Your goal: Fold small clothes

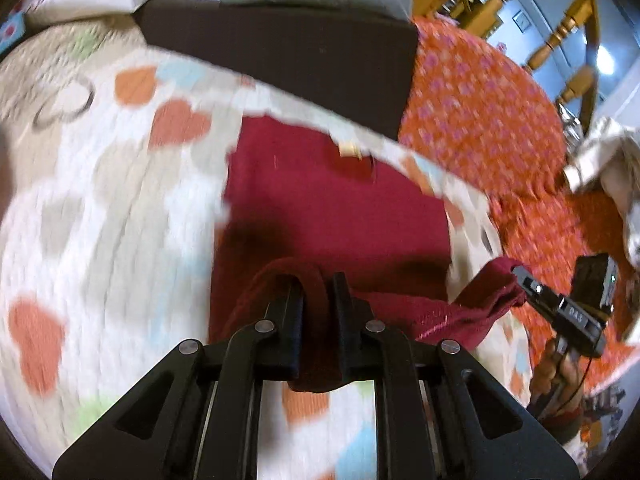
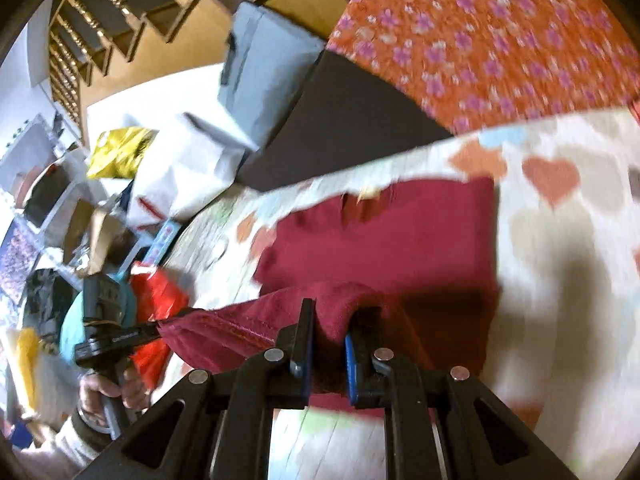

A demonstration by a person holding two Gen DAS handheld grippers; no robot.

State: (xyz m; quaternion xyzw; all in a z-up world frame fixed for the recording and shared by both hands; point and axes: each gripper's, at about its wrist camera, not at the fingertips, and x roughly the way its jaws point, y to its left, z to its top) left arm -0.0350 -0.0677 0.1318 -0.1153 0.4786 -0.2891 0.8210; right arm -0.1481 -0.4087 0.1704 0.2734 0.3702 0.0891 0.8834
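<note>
- Looking through the left wrist view, I see my left gripper (image 1: 316,300) at lower centre, its jaws pressed together on a fold of the dark red garment (image 1: 332,208), pinching the near hem.
- At right of this frame my right gripper (image 1: 520,276) pinches the hem's other corner, so the raised edge hangs between the two, sagging slightly.
- The garment's far part lies flat on the heart-print blanket (image 1: 100,184), mid-frame, below the dark box (image 1: 280,48).
- I judge the fold as just begun: the near edge is lifted but not yet laid over the far edge, and smoothing is still to come.
- Switching to the right wrist view, the right gripper (image 2: 330,340) at lower centre is clamped on bunched red cloth.
- The left gripper (image 2: 156,330) at lower left pinches the opposite corner, a hand (image 2: 104,392) beneath it.
- The lifted hem runs left to right across the frame, the garment's long axis running away toward the upper frame, where the collar edge sits near the blanket's border.
- The orange floral cloth (image 2: 480,32) fills the upper right.
</note>
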